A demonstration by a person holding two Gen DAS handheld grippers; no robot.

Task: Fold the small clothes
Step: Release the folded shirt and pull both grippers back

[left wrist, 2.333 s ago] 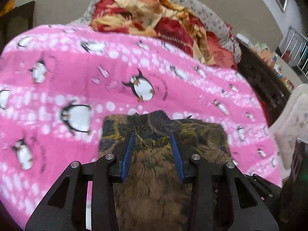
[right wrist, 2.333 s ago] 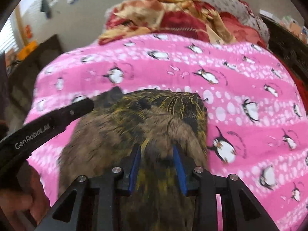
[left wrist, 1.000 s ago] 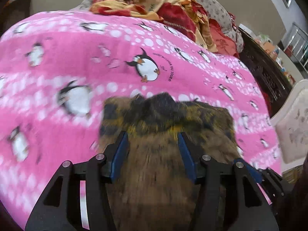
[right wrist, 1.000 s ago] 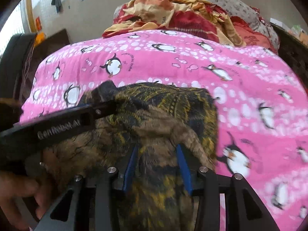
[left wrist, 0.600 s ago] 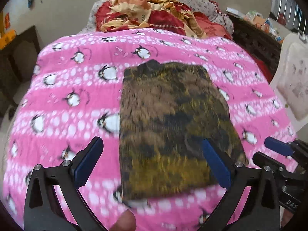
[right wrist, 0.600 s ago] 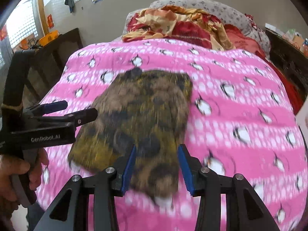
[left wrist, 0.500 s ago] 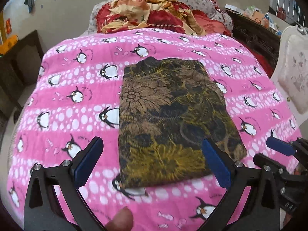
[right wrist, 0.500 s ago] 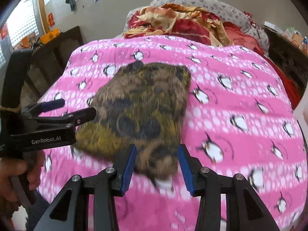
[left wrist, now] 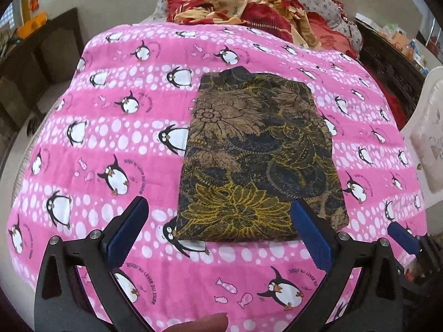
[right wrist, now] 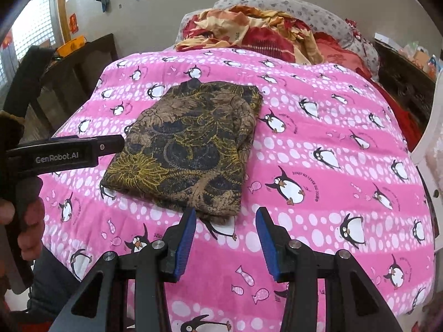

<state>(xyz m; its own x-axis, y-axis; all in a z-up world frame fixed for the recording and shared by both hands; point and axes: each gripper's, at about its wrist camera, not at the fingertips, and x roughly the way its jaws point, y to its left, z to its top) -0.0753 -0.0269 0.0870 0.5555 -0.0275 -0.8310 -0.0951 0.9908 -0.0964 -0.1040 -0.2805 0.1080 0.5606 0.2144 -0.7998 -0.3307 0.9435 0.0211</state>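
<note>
A brown, black and yellow floral garment (left wrist: 257,160) lies folded into a flat rectangle on the pink penguin blanket (left wrist: 110,127). It also shows in the right wrist view (right wrist: 191,146). My left gripper (left wrist: 218,221) is wide open and empty, held back from the garment's near edge. My right gripper (right wrist: 225,227) is open and empty, just short of the garment's near right corner. The left gripper's body (right wrist: 63,152) shows at the left of the right wrist view, beside the garment's left edge.
A heap of red and orange bedding (left wrist: 249,8) and a grey flowered pillow (right wrist: 290,13) lie at the far end of the bed. Dark wooden furniture (right wrist: 69,77) stands to the left, a dark cabinet (right wrist: 407,88) and a white chair (left wrist: 426,144) to the right.
Both grippers let go of the garment, opened and pulled back toward me. The garment now lies flat and folded, fully in view.
</note>
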